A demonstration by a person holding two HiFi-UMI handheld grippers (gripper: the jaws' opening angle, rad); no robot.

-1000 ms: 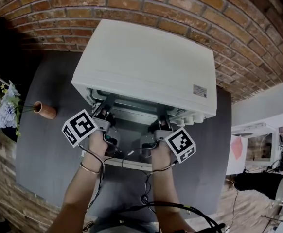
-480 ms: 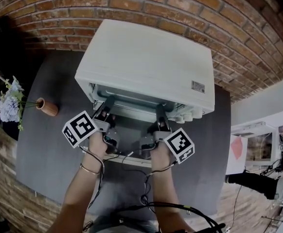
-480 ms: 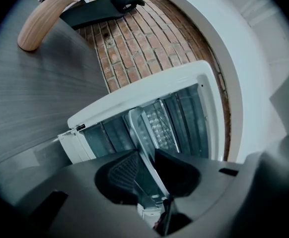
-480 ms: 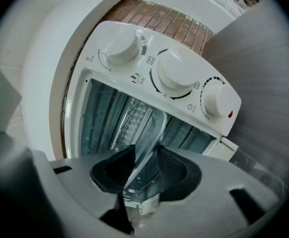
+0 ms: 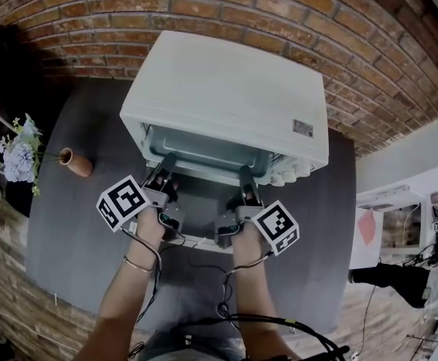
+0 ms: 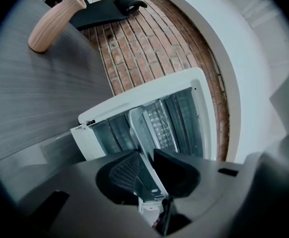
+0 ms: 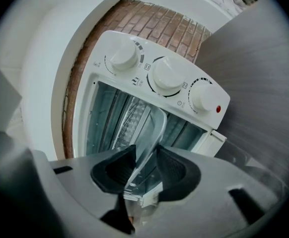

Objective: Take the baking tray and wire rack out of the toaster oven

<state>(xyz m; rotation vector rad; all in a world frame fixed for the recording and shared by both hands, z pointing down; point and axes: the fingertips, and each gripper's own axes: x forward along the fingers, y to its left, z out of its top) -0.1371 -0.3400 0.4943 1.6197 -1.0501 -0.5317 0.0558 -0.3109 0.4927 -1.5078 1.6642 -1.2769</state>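
Left gripper [image 5: 166,162]: jaws have just been closing on the baking tray [image 6: 137,133] rim; both tools sit further out of the toaster oven [image 5: 226,89] mouth than a second ago.
Head view: left gripper and right gripper [image 5: 243,173] reach side by side into the open front. Left gripper view: the tray's thin front lip stands between the pads, apparently pinched, though contact on one pad is hard to confirm; the tray body lies inside the cavity. Right gripper view: jaws clamped on the same lip, knobs [image 7: 167,76] beyond. Wire rack: not clearly distinguished. Handling, judged: thin sheet metal, light, stiff, smooth, liable to slip; take it by the front lip at two spaced points and draw it out level.
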